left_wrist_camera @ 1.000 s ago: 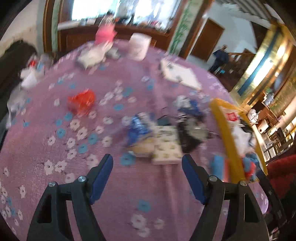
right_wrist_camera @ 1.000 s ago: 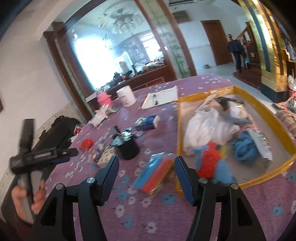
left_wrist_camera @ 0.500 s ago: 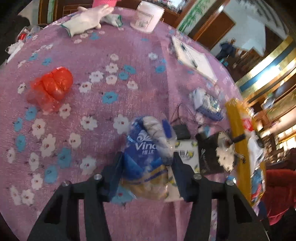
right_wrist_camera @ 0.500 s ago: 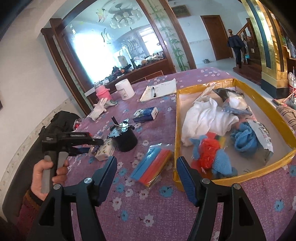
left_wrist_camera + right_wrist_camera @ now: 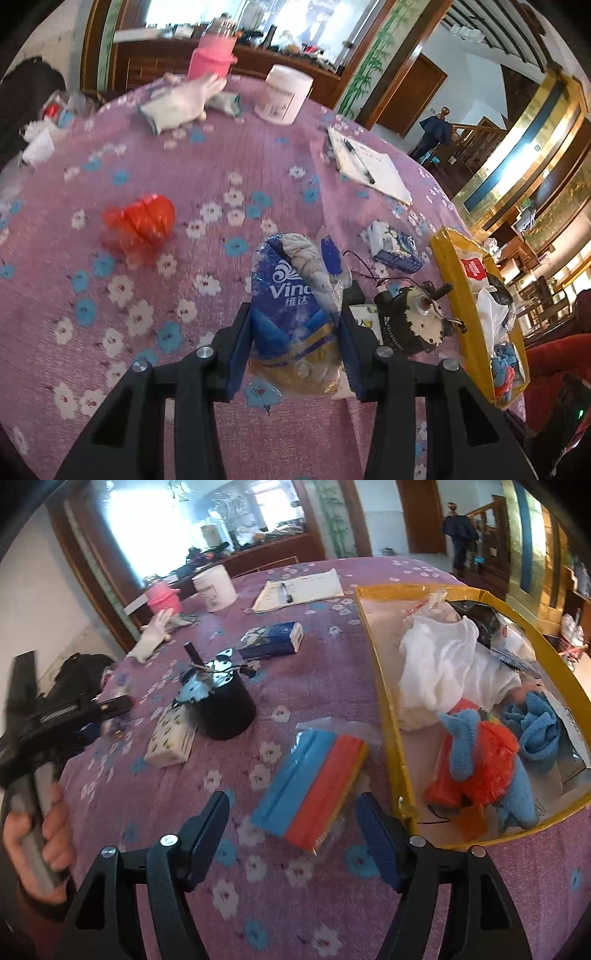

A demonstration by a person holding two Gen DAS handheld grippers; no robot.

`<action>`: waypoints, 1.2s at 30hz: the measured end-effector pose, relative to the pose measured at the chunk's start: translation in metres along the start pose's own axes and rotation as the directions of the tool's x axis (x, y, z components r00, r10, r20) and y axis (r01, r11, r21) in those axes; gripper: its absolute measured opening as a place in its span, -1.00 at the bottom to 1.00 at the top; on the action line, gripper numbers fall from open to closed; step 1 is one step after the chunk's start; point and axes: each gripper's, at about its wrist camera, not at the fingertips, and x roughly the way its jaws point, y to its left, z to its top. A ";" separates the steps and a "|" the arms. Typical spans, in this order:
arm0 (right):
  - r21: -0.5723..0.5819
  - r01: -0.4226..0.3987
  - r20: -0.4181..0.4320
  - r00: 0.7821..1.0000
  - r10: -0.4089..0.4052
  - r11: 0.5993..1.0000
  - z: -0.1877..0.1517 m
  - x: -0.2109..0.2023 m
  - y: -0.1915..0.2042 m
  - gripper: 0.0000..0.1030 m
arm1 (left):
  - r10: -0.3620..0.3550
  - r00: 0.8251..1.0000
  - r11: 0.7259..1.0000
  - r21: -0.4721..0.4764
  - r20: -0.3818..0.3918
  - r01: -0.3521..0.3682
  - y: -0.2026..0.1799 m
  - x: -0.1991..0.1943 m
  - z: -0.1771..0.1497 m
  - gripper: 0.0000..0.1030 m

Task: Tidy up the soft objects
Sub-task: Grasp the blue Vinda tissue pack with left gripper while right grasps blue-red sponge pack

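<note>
Tissue pack is now squeezed between the left gripper fingers, no longer lying free as 1 second ago, so it can go to the yellow tray; right gripper hangs wide open, empty, above the sponge pack

Blue-and-gold soft plastic tissue pack: white swirl logo over white lettering "Vind", cut off by a crumpled fold, with the Chinese characters "维达" below it. White cylindrical plastic tub: barcode and small print on its side, too small to read. Red square label on clear plastic wrapping in the yellow-rimmed tray: white characters, illegible.
</note>
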 end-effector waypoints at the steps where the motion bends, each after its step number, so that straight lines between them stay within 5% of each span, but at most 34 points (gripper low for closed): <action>1: -0.009 0.023 -0.013 1.000 -0.023 1.000 0.003 0.004 0.005 0.68 | 0.005 1.000 1.000 0.010 0.010 -0.005 -0.002 -0.003 0.000 -0.17; 6: -0.072 0.186 -0.050 0.980 -0.190 0.980 0.013 0.027 0.025 0.73 | 0.020 0.999 0.999 0.043 0.042 -0.022 -0.010 -0.007 0.000 -0.17; 10: -0.094 0.226 -0.041 0.972 -0.231 0.969 0.015 0.032 0.026 0.70 | 0.009 0.999 0.999 0.045 0.043 -0.011 -0.011 -0.008 -0.001 -0.17; 13: -0.133 0.267 -0.039 0.961 -0.274 0.954 0.013 0.036 0.028 0.53 | 0.010 0.999 0.998 0.055 0.050 -0.012 -0.013 -0.010 -0.001 -0.17; 14: -0.147 0.269 -0.036 0.960 -0.277 0.952 0.012 0.036 0.029 0.30 | 0.010 0.999 0.998 0.058 0.052 -0.013 -0.014 -0.010 -0.002 -0.17; 18: -0.180 0.245 -0.018 0.968 -0.252 0.953 0.009 0.031 0.030 0.01 | 0.012 0.999 0.998 0.068 0.051 -0.015 -0.017 -0.009 -0.003 -0.17; 23: -0.221 0.019 -0.016 1.000 -0.023 0.975 0.002 0.012 0.039 0.00 | 0.011 0.999 0.998 0.068 0.046 -0.014 -0.017 -0.007 -0.003 -0.17; 34: -0.300 0.041 -0.073 0.995 -0.066 0.953 -0.011 0.033 0.048 0.23 | 0.016 0.999 0.997 0.073 0.033 -0.018 -0.018 -0.004 -0.004 -0.17; 36: -0.304 0.049 -0.067 0.995 -0.072 0.951 -0.010 0.033 0.047 -0.03 | 0.016 0.999 0.997 0.077 0.034 -0.018 -0.018 -0.004 -0.005 -0.17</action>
